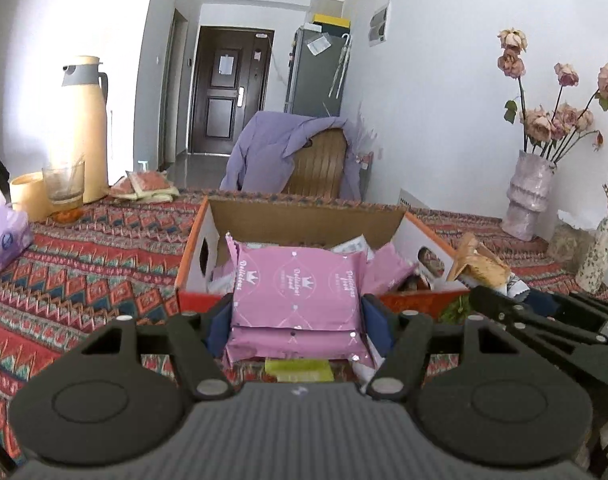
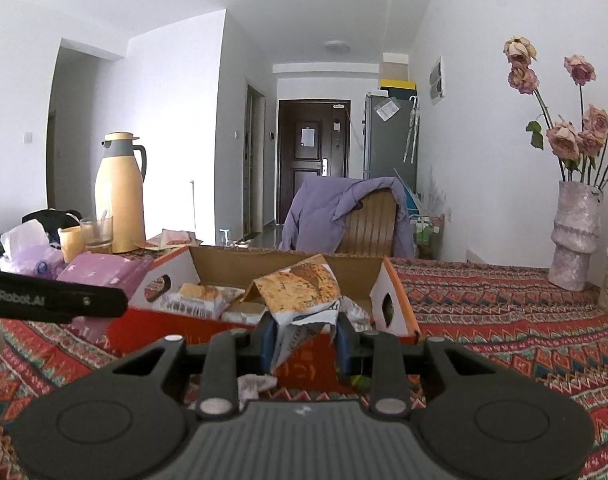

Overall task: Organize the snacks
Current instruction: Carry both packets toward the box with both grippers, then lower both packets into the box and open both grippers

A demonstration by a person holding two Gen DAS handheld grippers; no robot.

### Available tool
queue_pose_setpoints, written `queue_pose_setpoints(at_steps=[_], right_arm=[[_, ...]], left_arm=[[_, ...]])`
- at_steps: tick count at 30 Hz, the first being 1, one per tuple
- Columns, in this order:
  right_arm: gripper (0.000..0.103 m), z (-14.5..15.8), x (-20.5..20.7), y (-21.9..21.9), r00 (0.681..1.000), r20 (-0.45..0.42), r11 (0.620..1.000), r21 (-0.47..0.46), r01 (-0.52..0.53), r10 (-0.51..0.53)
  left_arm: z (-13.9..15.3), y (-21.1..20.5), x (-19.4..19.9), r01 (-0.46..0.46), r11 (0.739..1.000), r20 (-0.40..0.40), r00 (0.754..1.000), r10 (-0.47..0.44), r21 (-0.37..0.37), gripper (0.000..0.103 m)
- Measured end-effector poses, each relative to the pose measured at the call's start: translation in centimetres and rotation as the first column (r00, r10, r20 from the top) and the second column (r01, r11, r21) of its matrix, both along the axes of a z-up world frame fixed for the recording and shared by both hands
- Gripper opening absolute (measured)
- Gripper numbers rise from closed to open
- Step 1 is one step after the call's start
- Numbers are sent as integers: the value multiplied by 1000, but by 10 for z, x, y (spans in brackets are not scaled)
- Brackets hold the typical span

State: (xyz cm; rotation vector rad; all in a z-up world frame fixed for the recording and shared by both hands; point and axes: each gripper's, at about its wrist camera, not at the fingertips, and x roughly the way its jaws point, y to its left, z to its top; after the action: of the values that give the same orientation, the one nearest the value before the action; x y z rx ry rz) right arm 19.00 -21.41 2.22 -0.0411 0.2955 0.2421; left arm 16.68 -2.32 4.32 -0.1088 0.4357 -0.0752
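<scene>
left gripper (image 1: 295, 312): clamped (wide hold) | right gripper (image 2: 304, 340): clamped, narrow

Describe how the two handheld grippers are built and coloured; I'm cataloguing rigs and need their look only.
Both match: the left gripper and right gripper have matte black linkage arms with silver pivot pins, round black discs on either side, and a grey ribbed centre body. The fingers carry dark blue pads. The right wrist view shows white lettering on the left one's black side. No cables or sleeves show.
</scene>
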Motion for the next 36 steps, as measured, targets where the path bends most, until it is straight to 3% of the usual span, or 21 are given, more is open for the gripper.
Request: queue_pose_setpoints(at_steps=[10,18,31,34,36], right_arm=[[30,20,41,9,1000,-20,1000,-12,4,-5],[30,26,79,22,999,-34,998,-48,29,-31],[30,7,129,31,986,-136,994,-74,84,-93],[34,1,134,29,983,-160,994,-72,81,-92],[46,0,133,26,983,-161,995,-61,76,-85]], left_arm=[[18,-3,41,-18,1000,10,1000,18,7,68],[28,-4,81,-65,998,-25,998,64,-8,68],[16,-3,131,-137,990,-83,987,139,34,68],[10,1,134,-139,990,-103,985,141,30,73],[8,5,132,-146,989,-93,985,147,17,76]])
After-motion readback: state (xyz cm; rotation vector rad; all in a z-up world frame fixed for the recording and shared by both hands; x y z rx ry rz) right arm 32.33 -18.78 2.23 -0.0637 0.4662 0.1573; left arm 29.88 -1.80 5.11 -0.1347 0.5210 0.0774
